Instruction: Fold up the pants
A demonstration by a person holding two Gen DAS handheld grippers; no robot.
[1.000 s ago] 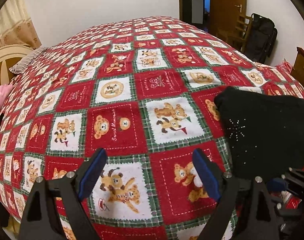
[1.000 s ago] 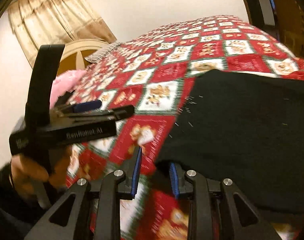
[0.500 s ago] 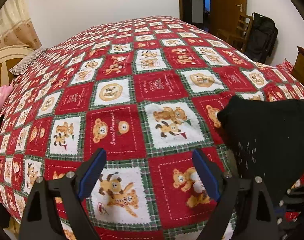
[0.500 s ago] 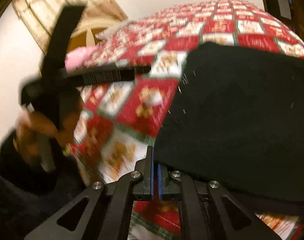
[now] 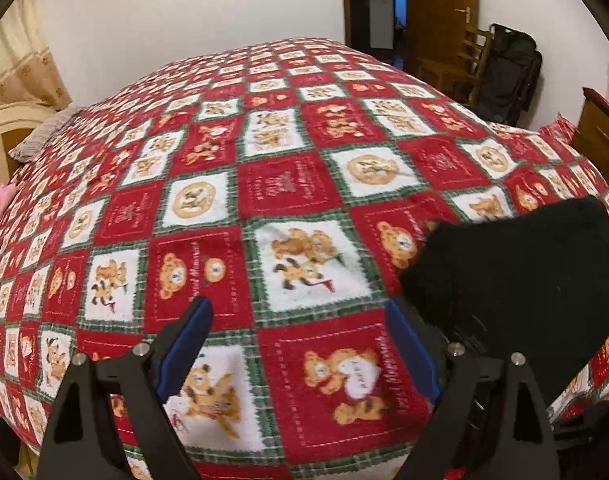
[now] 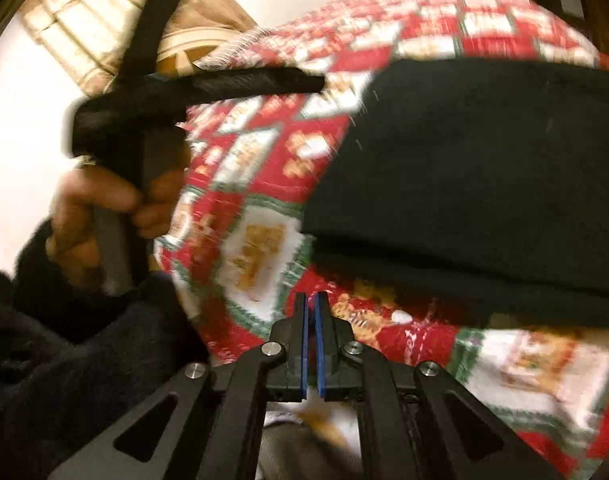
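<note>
Left gripper (image 5: 300, 344): jaws wide apart, empty, over bedspread (image 5: 280, 184). Pants (image 5: 516, 276): black, 1 bundle, lying at right on bedspread near front edge. Right gripper (image 6: 311, 344): pads nearly touching, nothing between, just short of pants hem. Advice: re-open right, take hem edge squarely, left takes opposite corner. Count: 2 grippers, 1 pants.

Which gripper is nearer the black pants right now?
Right. The right gripper, jaws shut on nothing, sits just below the black pants at their near edge. The left gripper hangs open over the bedspread, pants off to its right.
</note>
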